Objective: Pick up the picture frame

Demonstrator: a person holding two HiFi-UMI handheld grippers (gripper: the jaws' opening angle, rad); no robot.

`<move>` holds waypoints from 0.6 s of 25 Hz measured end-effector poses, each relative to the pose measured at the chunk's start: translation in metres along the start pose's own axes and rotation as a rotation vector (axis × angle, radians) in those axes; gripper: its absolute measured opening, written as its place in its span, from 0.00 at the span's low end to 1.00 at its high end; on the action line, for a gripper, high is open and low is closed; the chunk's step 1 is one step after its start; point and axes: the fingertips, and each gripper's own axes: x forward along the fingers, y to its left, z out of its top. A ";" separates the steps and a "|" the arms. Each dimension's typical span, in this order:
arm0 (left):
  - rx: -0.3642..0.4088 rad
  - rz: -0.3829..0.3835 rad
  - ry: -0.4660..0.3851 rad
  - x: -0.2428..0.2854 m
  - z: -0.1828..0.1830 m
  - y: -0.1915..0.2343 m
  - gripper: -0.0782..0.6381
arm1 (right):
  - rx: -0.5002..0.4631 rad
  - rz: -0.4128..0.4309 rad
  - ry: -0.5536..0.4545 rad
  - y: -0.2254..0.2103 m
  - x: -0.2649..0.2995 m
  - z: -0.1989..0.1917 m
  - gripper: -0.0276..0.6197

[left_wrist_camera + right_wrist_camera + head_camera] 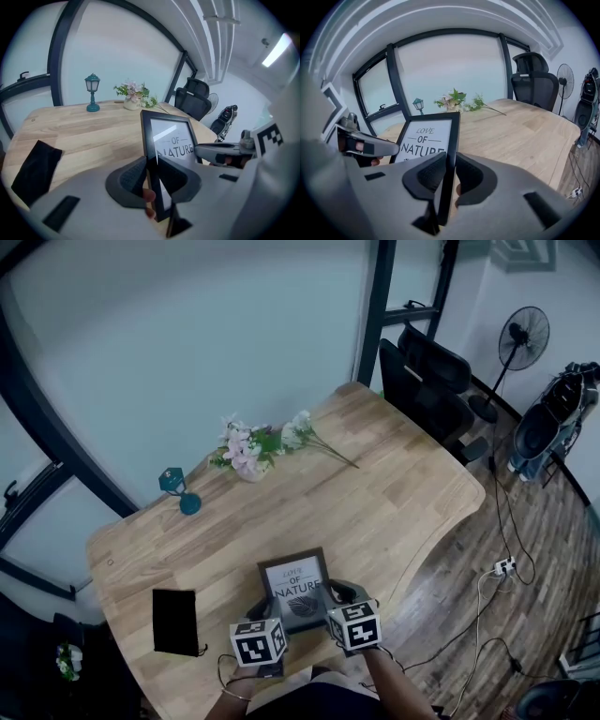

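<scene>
Clamped on picture frame (293,582) with left hand-held gripper (151,180) and right hand-held gripper (446,180); could slip, drop onto tabletop (375,493) from a loose pinch.

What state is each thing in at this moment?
picture frame: gripped at both side edges.
left gripper: shut on picture frame's left edge.
right gripper: shut on picture frame's right edge.
lantern: upright on table.
black pouch: lying flat.
</scene>
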 end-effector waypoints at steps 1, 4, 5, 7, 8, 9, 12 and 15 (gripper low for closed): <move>0.005 -0.001 -0.007 -0.003 0.002 -0.001 0.21 | 0.000 0.001 -0.008 0.000 -0.003 0.001 0.15; 0.020 -0.004 -0.028 -0.011 0.006 -0.006 0.21 | -0.003 0.001 -0.033 0.002 -0.012 0.007 0.15; 0.025 -0.005 -0.035 -0.013 0.007 -0.008 0.21 | -0.004 0.001 -0.040 0.002 -0.015 0.008 0.15; 0.033 -0.006 -0.049 -0.018 0.010 -0.011 0.21 | -0.005 -0.001 -0.053 0.002 -0.021 0.011 0.15; 0.038 -0.007 -0.055 -0.020 0.011 -0.013 0.21 | -0.006 -0.001 -0.061 0.003 -0.023 0.013 0.15; 0.041 -0.007 -0.062 -0.023 0.013 -0.014 0.21 | -0.007 0.000 -0.069 0.003 -0.026 0.014 0.15; 0.049 -0.008 -0.081 -0.030 0.016 -0.017 0.21 | -0.010 0.000 -0.092 0.004 -0.032 0.019 0.15; 0.056 -0.009 -0.099 -0.039 0.018 -0.021 0.21 | -0.014 0.000 -0.103 0.007 -0.041 0.021 0.15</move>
